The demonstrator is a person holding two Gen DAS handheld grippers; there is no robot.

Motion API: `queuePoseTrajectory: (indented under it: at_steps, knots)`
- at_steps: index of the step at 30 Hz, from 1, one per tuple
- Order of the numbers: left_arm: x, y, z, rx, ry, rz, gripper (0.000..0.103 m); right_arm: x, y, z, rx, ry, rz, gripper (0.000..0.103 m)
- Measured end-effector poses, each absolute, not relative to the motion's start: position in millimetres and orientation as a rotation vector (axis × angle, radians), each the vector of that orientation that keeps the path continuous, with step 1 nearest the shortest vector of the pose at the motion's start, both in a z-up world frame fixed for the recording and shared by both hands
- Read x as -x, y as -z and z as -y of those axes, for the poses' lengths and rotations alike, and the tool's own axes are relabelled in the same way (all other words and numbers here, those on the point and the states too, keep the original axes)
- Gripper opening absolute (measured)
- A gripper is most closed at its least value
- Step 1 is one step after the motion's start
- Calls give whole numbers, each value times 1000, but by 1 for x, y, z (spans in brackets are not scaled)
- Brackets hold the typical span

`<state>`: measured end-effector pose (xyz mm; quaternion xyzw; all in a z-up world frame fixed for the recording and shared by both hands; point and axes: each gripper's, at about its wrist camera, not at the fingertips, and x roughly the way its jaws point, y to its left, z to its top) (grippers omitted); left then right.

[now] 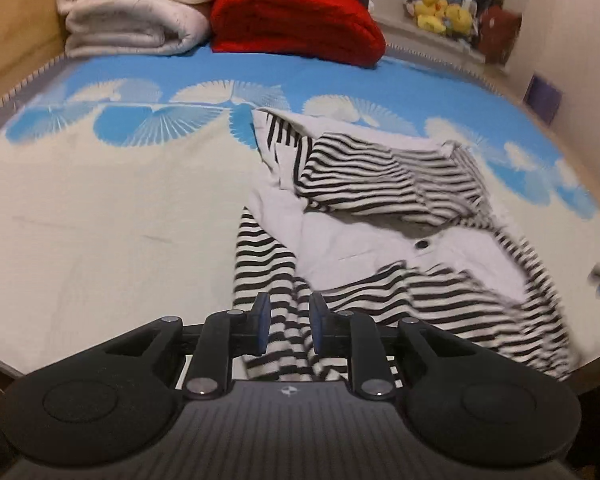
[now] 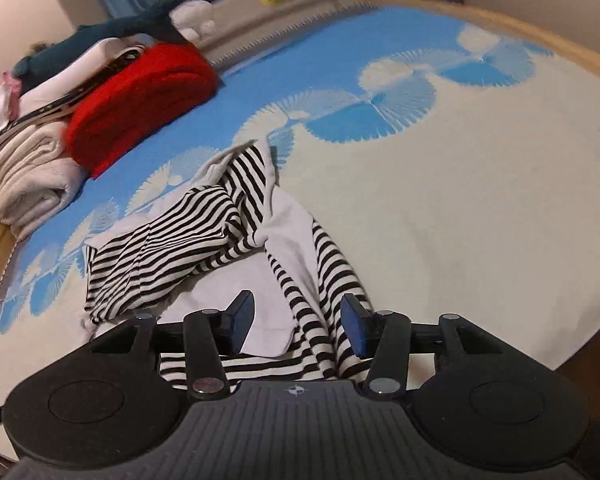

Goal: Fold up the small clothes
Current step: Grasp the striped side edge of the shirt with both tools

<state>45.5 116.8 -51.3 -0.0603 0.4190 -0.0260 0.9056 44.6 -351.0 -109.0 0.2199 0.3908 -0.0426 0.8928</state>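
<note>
A small black-and-white striped garment with white panels (image 1: 380, 224) lies crumpled on the bed, partly folded over itself; a black button (image 1: 422, 244) shows on a white panel. My left gripper (image 1: 289, 326) is closed on a striped sleeve at the garment's near left edge. In the right wrist view the same garment (image 2: 204, 240) lies ahead and to the left. My right gripper (image 2: 298, 322) is open, its blue pads either side of striped and white cloth at the near edge, not pinching it.
The bed cover (image 1: 100, 220) is cream with a blue fan-patterned band. At the head lie a folded white blanket (image 1: 136, 12) and a red folded knit (image 1: 296, 20). Yellow plush toys (image 1: 444, 10) sit on a shelf behind. The bed's wooden edge (image 2: 532, 28) runs at the right.
</note>
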Motion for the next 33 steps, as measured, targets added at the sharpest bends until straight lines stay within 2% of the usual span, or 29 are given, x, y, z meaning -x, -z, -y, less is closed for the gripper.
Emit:
queuePoseTrajectory:
  at_steps: [4, 6, 9, 11, 12, 13, 14, 20, 22, 23, 24, 26, 27, 28, 29, 30, 31, 32, 33]
  knots:
    - [-49, 64, -130, 215, 59, -939, 22, -43, 125, 355, -449, 101, -882, 49]
    - [-52, 74, -132, 254, 78, -974, 27, -40, 130, 361, -480, 113, -902, 50]
    - [-55, 91, -127, 257, 85, -992, 53, -35, 133, 362, -527, 102, -955, 52]
    - [-67, 106, -124, 277, 38, -1070, 62, -33, 135, 359, -554, 73, -984, 55]
    - [-71, 111, -127, 318, 40, -1090, 65, -34, 136, 356, -551, 60, -990, 61]
    - [-74, 115, -130, 364, 46, -1106, 74, -34, 138, 353, -536, 50, -1000, 64]
    - [-77, 118, -132, 393, 40, -1123, 77, -33, 142, 351, -522, 46, -1014, 66]
    - [-86, 142, -133, 441, -16, -1227, 77, -48, 188, 356, -550, 74, -1121, 65]
    - [-86, 147, -135, 446, -38, -1246, 75, -51, 191, 357, -557, 50, -1099, 65]
    - [-87, 150, -136, 459, -40, -1262, 70, -52, 194, 358, -551, 51, -1106, 65]
    - [-87, 153, -137, 474, -39, -1277, 64, -51, 196, 358, -553, 54, -1111, 65]
    - [-88, 160, -139, 501, -49, -1303, 40, -51, 197, 358, -556, 56, -1110, 65]
    - [-88, 163, -141, 522, -48, -1312, 35, -51, 196, 357, -554, 51, -1109, 63]
    - [-88, 165, -143, 544, -50, -1316, 27, -51, 196, 357, -561, 46, -1106, 59]
    - [-88, 166, -145, 560, -51, -1315, 17, -50, 196, 358, -576, 38, -1106, 48]
    - [-88, 166, -144, 568, -43, -1309, 12, -50, 197, 358, -595, 33, -1109, 37]
    - [-87, 163, -144, 569, -39, -1293, 9, -49, 198, 359, -611, 24, -1108, 30]
    - [-85, 158, -144, 556, -43, -1268, 8, -49, 196, 359, -619, 11, -1103, 11]
    - [-81, 151, -143, 536, -48, -1237, 8, -47, 194, 359, -621, 4, -1089, 8]
